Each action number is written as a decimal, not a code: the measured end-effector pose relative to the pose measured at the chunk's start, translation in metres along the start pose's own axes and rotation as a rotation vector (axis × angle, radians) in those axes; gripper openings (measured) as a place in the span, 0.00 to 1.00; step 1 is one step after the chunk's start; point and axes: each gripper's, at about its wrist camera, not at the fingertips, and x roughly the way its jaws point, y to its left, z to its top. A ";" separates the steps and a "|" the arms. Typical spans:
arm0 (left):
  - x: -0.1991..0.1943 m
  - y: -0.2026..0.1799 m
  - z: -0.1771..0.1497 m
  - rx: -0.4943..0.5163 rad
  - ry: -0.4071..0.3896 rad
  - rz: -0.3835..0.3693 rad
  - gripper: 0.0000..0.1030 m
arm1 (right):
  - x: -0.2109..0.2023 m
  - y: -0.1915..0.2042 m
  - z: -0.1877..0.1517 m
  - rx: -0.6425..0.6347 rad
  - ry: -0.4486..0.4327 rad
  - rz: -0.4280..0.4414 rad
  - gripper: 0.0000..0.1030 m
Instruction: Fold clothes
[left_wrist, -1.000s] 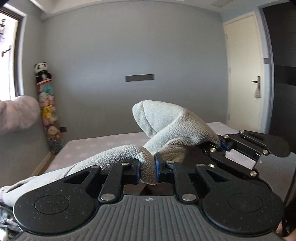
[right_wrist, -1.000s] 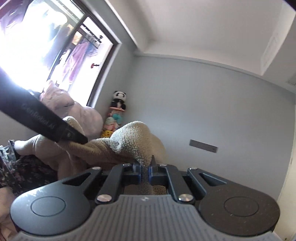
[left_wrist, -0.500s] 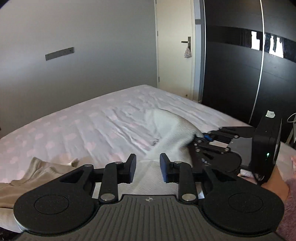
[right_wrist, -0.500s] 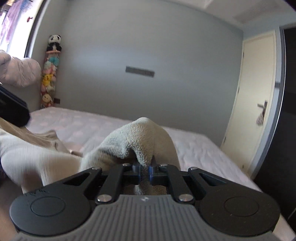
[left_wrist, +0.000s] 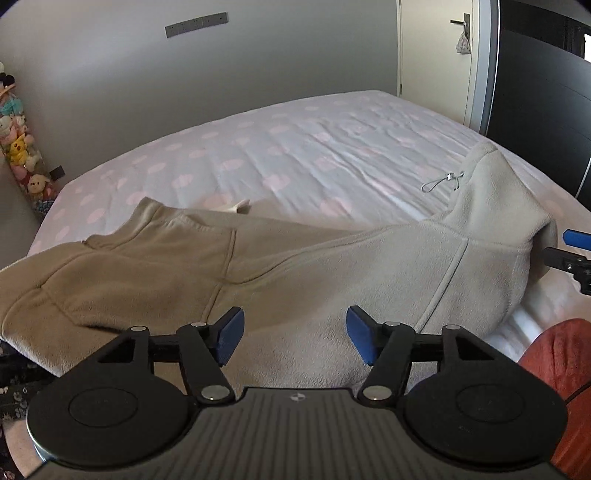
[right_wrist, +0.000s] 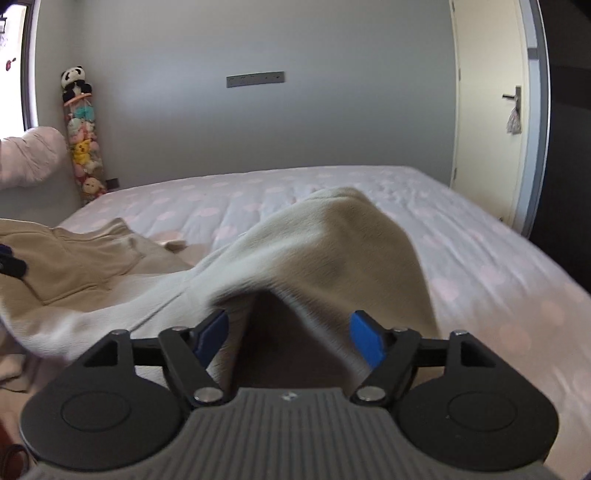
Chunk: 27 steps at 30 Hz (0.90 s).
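Note:
A beige fleece jacket (left_wrist: 295, 266) lies spread across the near part of the bed (left_wrist: 314, 147), with a zipper pull (left_wrist: 441, 181) at its raised right end. My left gripper (left_wrist: 294, 338) is open just above the jacket's near edge and holds nothing. My right gripper (right_wrist: 289, 336) is open too; the jacket (right_wrist: 325, 243) humps up in front of it and a fold hangs between the spread fingers (right_wrist: 365, 341). The right gripper's tip (left_wrist: 574, 247) shows at the right edge of the left wrist view, next to the jacket's raised end.
The bed has a pale sheet with pink spots (right_wrist: 498, 266). A stack of plush toys (right_wrist: 81, 136) stands in the far left corner. A cream door (right_wrist: 491, 110) and a dark wardrobe (left_wrist: 546, 81) are on the right. Dark patterned cloth (left_wrist: 14, 380) lies at the near left.
Both grippers have opened and let go of the jacket, which dropped from the air onto the bed. Both views have tilted down toward the bed.

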 end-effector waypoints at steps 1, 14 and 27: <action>0.001 0.002 -0.005 -0.003 0.010 0.002 0.59 | 0.002 0.004 -0.001 0.016 0.013 0.029 0.80; -0.013 0.042 -0.026 -0.083 0.030 0.062 0.60 | 0.083 0.007 -0.002 0.354 0.187 0.237 0.20; -0.014 0.047 0.013 0.037 -0.006 0.075 0.61 | 0.016 -0.081 0.024 0.281 -0.024 -0.271 0.00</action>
